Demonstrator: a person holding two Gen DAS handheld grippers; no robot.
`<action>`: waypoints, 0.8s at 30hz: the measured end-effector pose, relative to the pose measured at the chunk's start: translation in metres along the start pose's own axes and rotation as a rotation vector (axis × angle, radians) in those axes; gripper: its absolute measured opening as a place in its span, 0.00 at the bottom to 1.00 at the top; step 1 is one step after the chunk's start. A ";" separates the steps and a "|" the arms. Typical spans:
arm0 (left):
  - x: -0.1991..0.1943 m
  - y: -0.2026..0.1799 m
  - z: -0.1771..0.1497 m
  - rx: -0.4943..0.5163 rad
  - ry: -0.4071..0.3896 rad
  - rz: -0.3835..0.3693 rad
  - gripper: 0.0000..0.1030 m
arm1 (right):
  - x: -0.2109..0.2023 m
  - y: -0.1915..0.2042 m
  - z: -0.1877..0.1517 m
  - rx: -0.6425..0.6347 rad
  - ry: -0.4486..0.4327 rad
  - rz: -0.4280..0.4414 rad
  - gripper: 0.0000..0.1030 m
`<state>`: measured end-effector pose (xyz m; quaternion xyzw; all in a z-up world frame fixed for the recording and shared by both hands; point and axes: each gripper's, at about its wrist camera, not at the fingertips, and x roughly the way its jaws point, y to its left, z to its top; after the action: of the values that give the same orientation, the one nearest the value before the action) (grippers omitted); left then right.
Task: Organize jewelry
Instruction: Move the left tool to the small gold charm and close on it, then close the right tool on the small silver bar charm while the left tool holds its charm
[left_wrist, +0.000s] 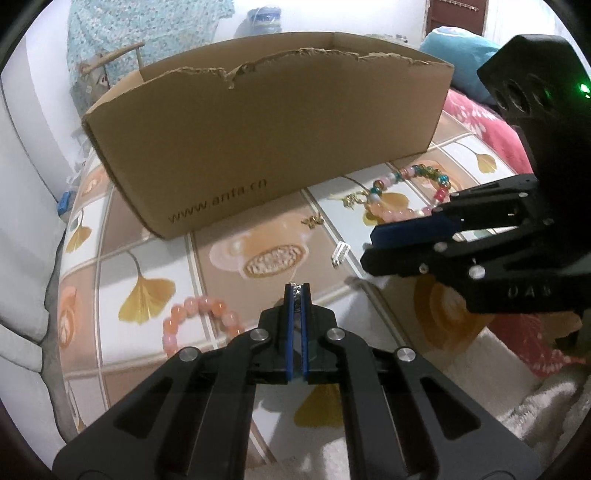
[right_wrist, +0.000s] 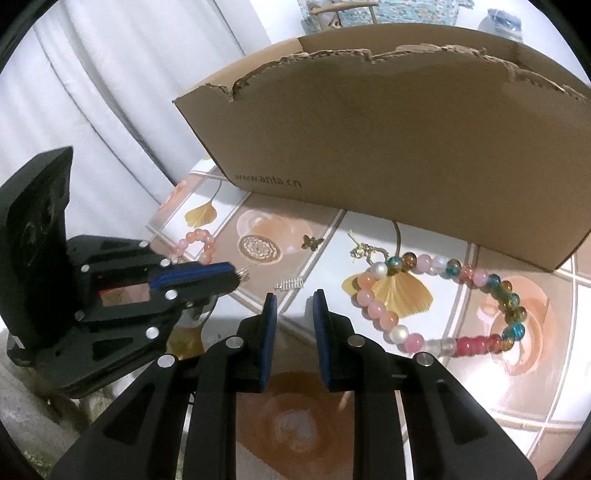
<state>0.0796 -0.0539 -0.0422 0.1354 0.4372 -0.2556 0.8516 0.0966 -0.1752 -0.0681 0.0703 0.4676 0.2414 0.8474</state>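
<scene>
- Left gripper (left_wrist: 296, 286) clenched on a small silvery trinket (left_wrist: 295, 291), only a bit showing at the fingertips, above the patterned tablecloth (left_wrist: 155, 240)
- Right gripper (right_wrist: 295, 299) part open, nothing between its blue pads (right_wrist: 269, 332)
- Cardboard box (left_wrist: 266, 122) stands open-topped at the back of the table
- Multicoloured bead bracelet (right_wrist: 461, 295) lies in front of the box; pink bead bracelet (left_wrist: 199, 314) nearer, on the left
- Small silver clasp (left_wrist: 340, 254) and gold butterfly charm (right_wrist: 312, 242) loose on the cloth between them
</scene>
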 end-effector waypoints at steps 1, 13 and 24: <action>-0.002 0.003 0.000 -0.005 0.000 0.000 0.03 | -0.002 0.000 -0.001 0.001 -0.004 0.000 0.20; -0.005 0.015 -0.010 -0.069 -0.025 -0.019 0.03 | 0.013 0.019 0.008 -0.003 -0.004 -0.073 0.29; -0.007 0.025 -0.015 -0.100 -0.039 -0.059 0.03 | 0.027 0.047 0.008 -0.104 -0.007 -0.230 0.29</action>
<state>0.0799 -0.0243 -0.0448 0.0747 0.4367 -0.2608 0.8577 0.0991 -0.1203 -0.0677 -0.0269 0.4565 0.1662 0.8736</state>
